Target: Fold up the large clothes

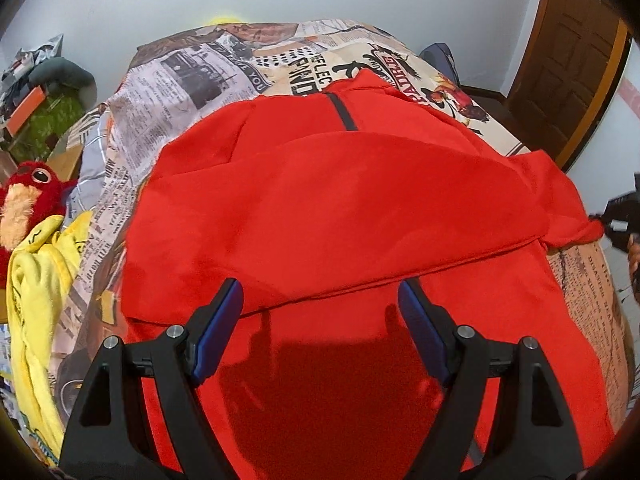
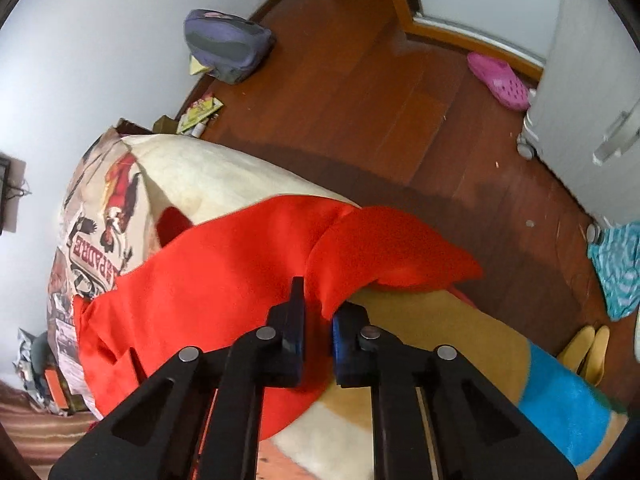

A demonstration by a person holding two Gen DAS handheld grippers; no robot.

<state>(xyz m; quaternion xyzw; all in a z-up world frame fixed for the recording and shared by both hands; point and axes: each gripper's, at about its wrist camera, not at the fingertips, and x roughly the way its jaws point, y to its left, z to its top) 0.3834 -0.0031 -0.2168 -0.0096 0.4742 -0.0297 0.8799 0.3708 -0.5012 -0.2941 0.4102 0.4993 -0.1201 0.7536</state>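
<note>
Nearest in the left wrist view, the left gripper (image 1: 320, 300) hovers over the one red garment (image 1: 340, 208) with its two blue-padded fingers (image 1: 218, 328) spread wide and nothing between them. The garment lies spread across the bed (image 1: 192, 80), one layer folded over the lower part, a single dark zip line (image 1: 344, 112) near its far edge.

In the right wrist view, the right gripper (image 2: 316, 320) has its jaws drawn together on a bunched piece of the same red garment (image 2: 224, 280) at the bed's side — the cloth runs in between the pads. From the left view this gripper (image 1: 618, 220) shows at the right edge with the cloth pinched to a point.

Left of the garment lie one yellow cloth (image 1: 36, 280) and one red plush toy (image 1: 28, 196). Under everything is the newspaper-print bedcover (image 2: 92, 236).

Farther off, on the wooden floor (image 2: 380, 112): one purple backpack (image 2: 226, 44) against the wall, one pink clog (image 2: 500, 80), one teal patterned cloth (image 2: 618, 268), and a pair of yellow slippers (image 2: 588, 350) — two, side by side. A wooden door (image 1: 568, 52) stands beyond the bed.
</note>
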